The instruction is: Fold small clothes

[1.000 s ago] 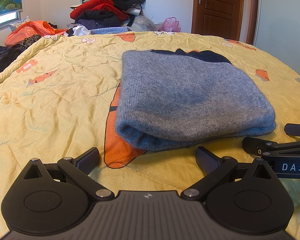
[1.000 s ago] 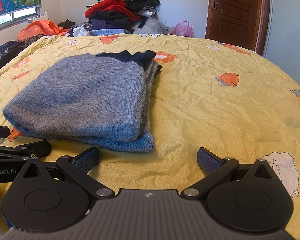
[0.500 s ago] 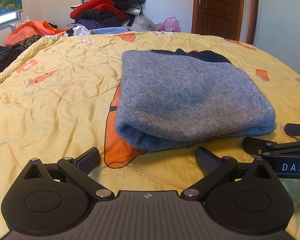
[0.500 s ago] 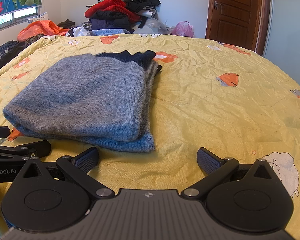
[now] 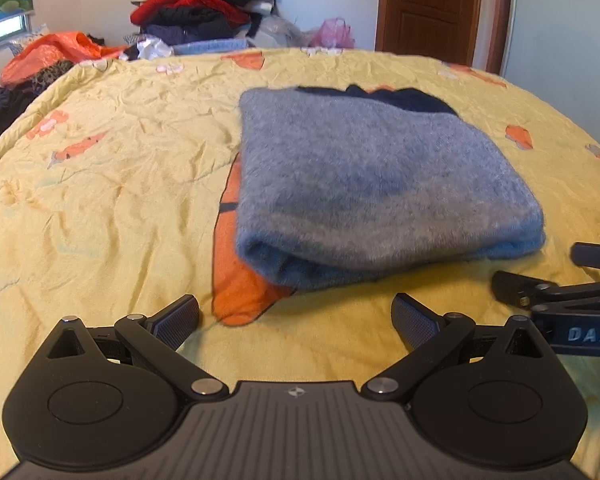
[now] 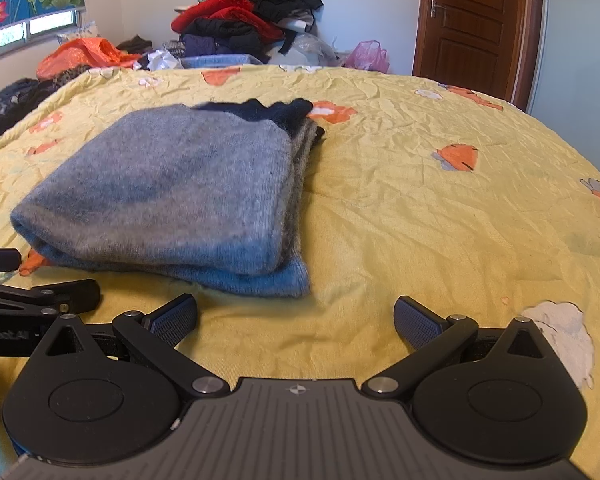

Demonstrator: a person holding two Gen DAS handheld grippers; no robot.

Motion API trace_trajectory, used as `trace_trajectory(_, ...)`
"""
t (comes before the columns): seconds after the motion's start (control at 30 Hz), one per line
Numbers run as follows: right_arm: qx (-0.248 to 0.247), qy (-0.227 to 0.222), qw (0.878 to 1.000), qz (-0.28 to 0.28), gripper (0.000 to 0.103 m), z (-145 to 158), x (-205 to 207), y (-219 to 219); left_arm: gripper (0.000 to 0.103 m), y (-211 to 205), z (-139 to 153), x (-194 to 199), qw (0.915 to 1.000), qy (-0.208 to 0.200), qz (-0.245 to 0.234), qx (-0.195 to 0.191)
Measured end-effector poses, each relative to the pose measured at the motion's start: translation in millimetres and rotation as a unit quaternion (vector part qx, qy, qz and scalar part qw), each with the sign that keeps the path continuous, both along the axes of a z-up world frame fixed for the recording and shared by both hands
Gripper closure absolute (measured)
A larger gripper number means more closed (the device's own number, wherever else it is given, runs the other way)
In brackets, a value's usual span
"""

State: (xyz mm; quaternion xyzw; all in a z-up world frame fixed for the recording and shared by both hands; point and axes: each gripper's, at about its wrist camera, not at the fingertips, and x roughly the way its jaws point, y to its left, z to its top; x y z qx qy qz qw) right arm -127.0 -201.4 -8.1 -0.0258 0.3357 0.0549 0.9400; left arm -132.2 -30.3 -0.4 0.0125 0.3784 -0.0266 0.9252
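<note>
A grey-blue knitted sweater [image 5: 372,184] lies folded into a thick rectangle on the yellow bedspread [image 5: 112,200], with a dark navy edge at its far end. My left gripper [image 5: 296,320] stands open just in front of the near fold, apart from it, nothing between its fingers. In the right wrist view the same sweater [image 6: 172,188] lies ahead and to the left. My right gripper [image 6: 296,320] is open over bare bedspread [image 6: 440,208], beside the sweater's near right corner. Each gripper's tip shows at the edge of the other's view.
A heap of red, black and dark clothes [image 5: 204,8] is piled past the bed's far edge, with an orange bag [image 5: 52,52] at the far left and a pink bag [image 6: 368,54] near a brown door [image 6: 472,20]. A window is at the left.
Both views have tipped slightly, so the sweater sits a little higher in frame and looks blurred. The sweater has not moved and both grippers stay open.
</note>
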Motion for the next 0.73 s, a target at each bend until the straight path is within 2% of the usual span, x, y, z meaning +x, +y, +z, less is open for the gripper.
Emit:
trace_trajectory(0.13,0.034,-0.009,0.999,-0.006,0.0,9.8,-21.3,-7.8,0.0,2.9,4.4,-13.4,0.9998,0.0,0.018,-0.001)
trace_trajectory(0.2,0.054,-0.013,0.998,0.0,0.0,15.8,-31.3,-11.6,0.0,5.6,7.1,-19.4,0.9993,0.021,0.023,-0.02)
trace_trajectory(0.27,0.061,-0.017,0.998,0.009,0.0,21.6,-36.9,-13.0,0.0,9.6,11.1,-25.1,0.9987,0.022,0.027,-0.037)
trace_trajectory(0.4,0.07,-0.019,0.997,0.025,0.0,30.4,-41.2,-12.1,0.0,17.0,25.6,-37.6,0.9981,-0.015,0.041,-0.044)
trace_trajectory(0.5,0.07,-0.02,0.997,0.032,0.0,32.7,-42.6,-9.8,0.0,20.0,40.4,-55.6,0.9943,-0.076,0.064,-0.039)
trace_trajectory(0.67,0.072,-0.019,0.997,0.033,0.0,33.6,-43.7,-8.4,0.0,10.9,53.9,-74.2,0.9927,-0.11,0.049,0.004)
trace_trajectory(0.73,0.076,-0.018,0.996,0.034,0.0,35.1,-42.2,-9.7,0.0,10.9,51.9,-73.6,0.9945,-0.097,0.038,0.008)
